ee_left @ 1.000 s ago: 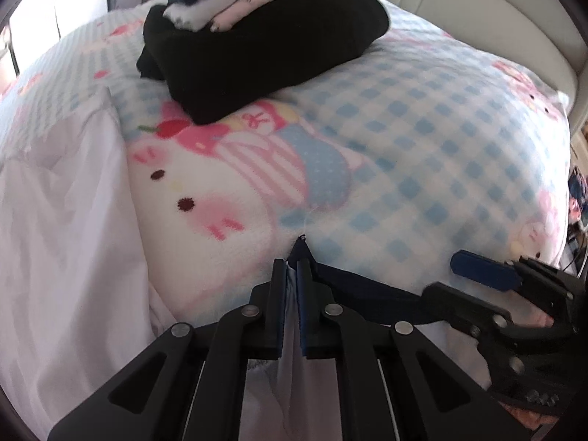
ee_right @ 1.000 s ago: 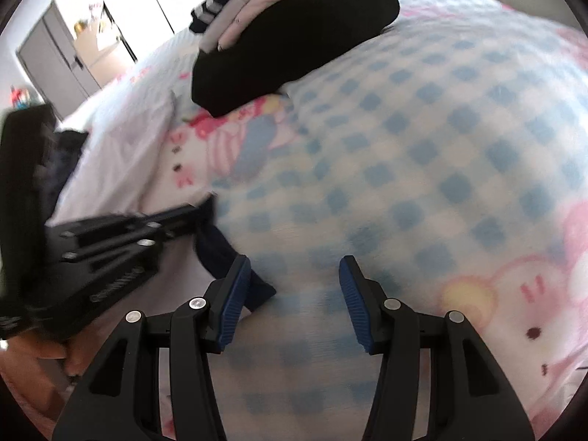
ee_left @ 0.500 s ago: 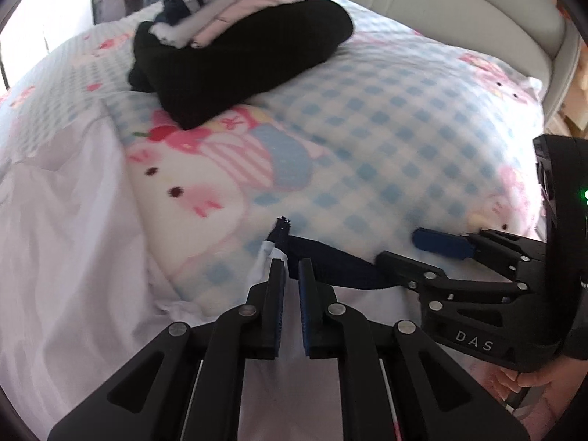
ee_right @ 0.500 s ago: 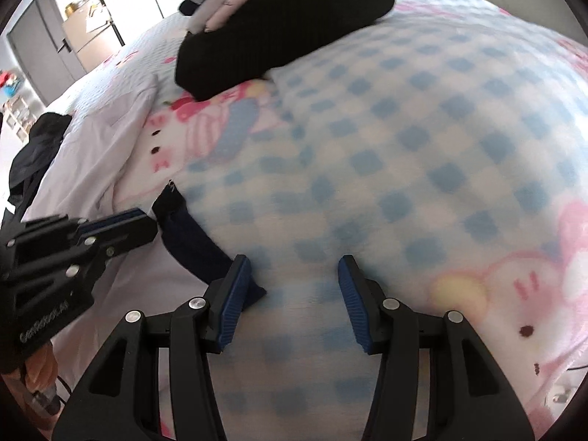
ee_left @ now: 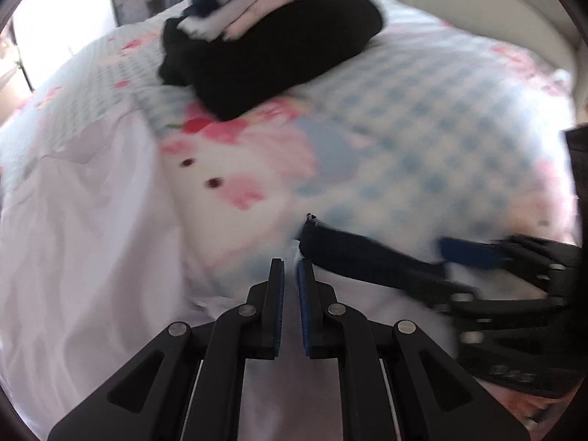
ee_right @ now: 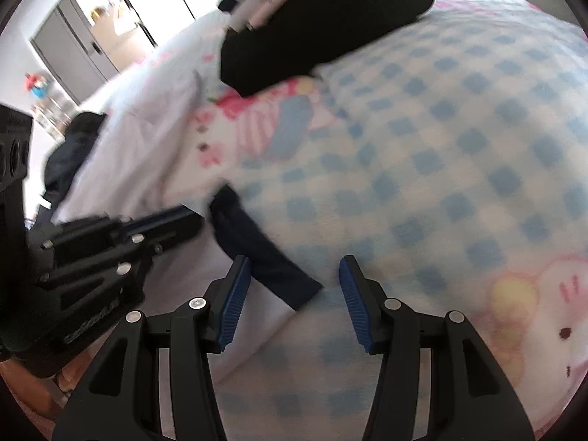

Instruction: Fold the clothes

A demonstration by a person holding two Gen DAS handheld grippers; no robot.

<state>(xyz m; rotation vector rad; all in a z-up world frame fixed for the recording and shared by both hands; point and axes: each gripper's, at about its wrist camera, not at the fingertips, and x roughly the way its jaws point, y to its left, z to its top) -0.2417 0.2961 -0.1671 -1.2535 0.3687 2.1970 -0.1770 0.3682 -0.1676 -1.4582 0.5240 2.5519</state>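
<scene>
A small dark navy cloth piece (ee_left: 352, 253) lies flat on the checked blanket, also seen in the right wrist view (ee_right: 257, 242). My left gripper (ee_left: 291, 272) sits just left of its near end, jaws a narrow gap apart and holding nothing. My right gripper (ee_right: 294, 275) is open, its fingers straddling the cloth's right end just above the blanket. The right gripper also shows at the right in the left wrist view (ee_left: 474, 257). A folded stack (ee_left: 272, 40) with a black garment at the bottom sits further back on the bed.
The blue-checked cartoon blanket (ee_right: 459, 147) covers the bed. A white sheet (ee_left: 81, 239) lies to the left. A dark garment (ee_right: 70, 150) lies at the bed's left edge. A padded headboard (ee_left: 477, 3) runs behind. Grey cabinets (ee_right: 73, 55) stand beyond.
My left gripper has let go of the navy cloth and opened slightly, drawing back. The cloth now lies flat. My right gripper has moved closer over its right end.
</scene>
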